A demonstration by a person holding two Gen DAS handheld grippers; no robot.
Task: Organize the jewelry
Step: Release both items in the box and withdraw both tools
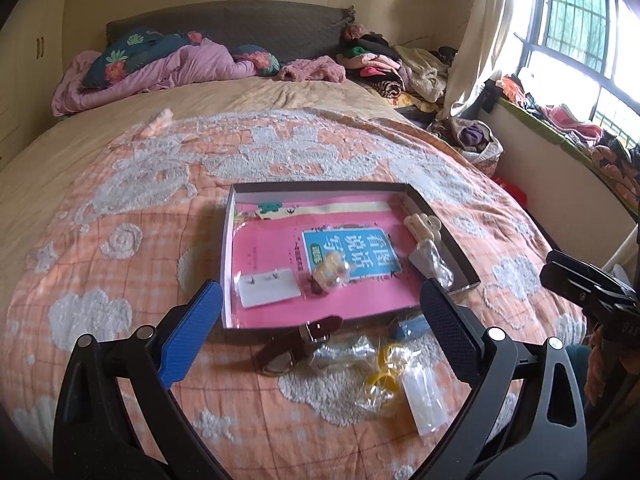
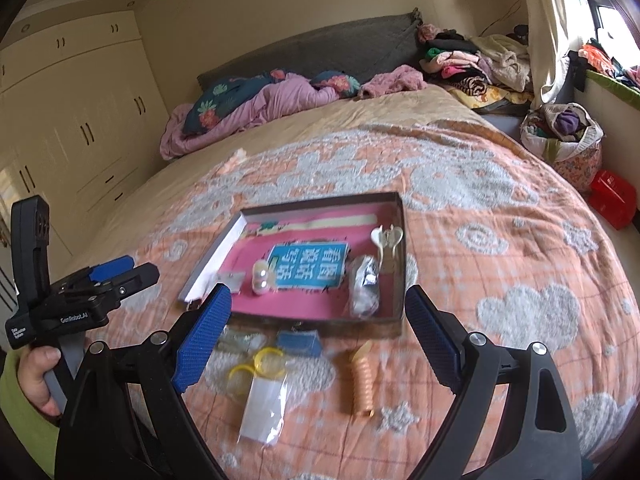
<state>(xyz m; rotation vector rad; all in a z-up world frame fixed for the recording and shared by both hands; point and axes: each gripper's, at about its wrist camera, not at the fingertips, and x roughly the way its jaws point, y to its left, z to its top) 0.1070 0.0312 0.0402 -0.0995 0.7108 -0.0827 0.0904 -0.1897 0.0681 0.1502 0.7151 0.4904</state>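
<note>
A shallow box tray with a pink book inside lies on the bed. In it are an earring card, a pearl hair clip, a cream clip and a bagged item. In front of the tray lie a brown watch, yellow rings in a bag, a blue item and a copper spiral clip. My left gripper is open above the watch. My right gripper is open above the loose items.
The orange and white blanket covers the bed. Pillows and a pink quilt lie at the head. Piled clothes sit at the far right. A bag of clothes and a red box stand beside the bed.
</note>
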